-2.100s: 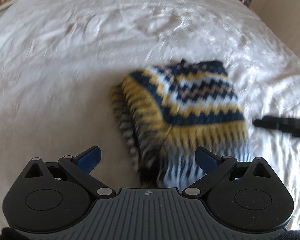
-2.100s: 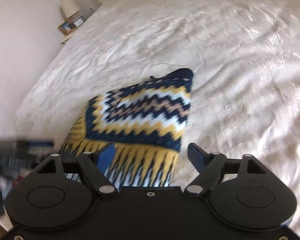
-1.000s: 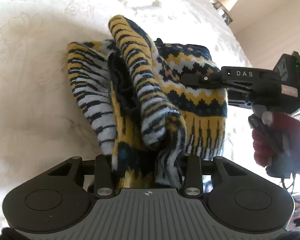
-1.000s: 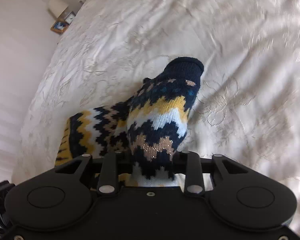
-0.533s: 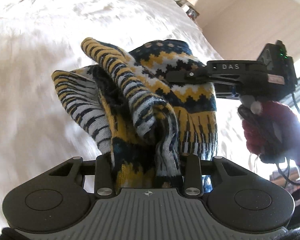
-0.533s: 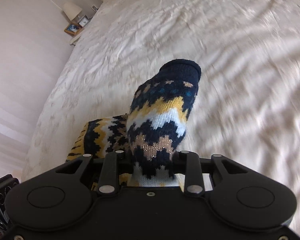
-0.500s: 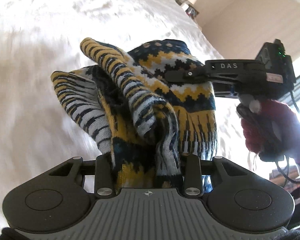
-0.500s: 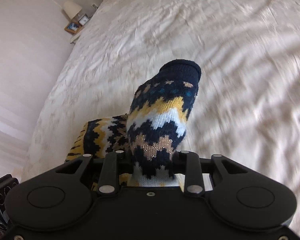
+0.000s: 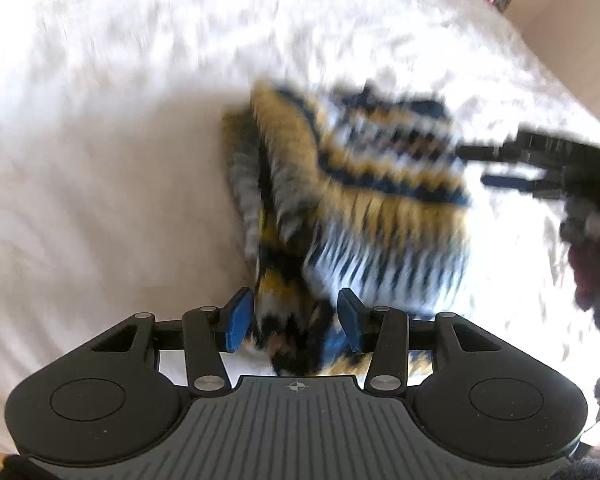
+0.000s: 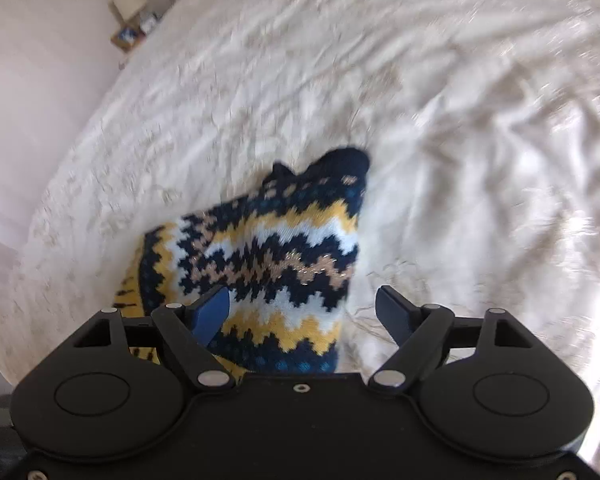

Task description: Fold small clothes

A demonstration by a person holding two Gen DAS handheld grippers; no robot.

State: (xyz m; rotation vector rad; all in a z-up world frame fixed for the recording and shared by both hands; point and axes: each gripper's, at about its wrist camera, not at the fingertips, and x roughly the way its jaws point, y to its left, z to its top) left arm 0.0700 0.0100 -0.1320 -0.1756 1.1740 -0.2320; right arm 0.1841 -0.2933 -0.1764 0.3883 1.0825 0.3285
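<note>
Item: knitted sock (image 10: 268,256), zigzag bands of navy, yellow, white and tan. It looks like a pair laid together, though blur in the left wrist view keeps the layer count uncertain.

Location: on the white bedspread (image 10: 480,140) of the bed, roughly mid-surface.

Condition: lying doubled over, striped cuff end toward the left tool (image 9: 296,320), navy toe end pointing away in the right wrist view. The upper layer sits fairly square on the lower; the cuff edge by the left tool is bunched and uneven.

Left tool: jaws parted, blue pads on either side of the cuff fabric, not pinching it.

Right tool (image 10: 304,312): jaws wide apart over the sock's near edge, gripping nothing.

Progress, as judged: one fold appears made and the sock released. Remaining: smoothing the ragged cuff, perhaps a second fold. No other clothes in view.
</note>
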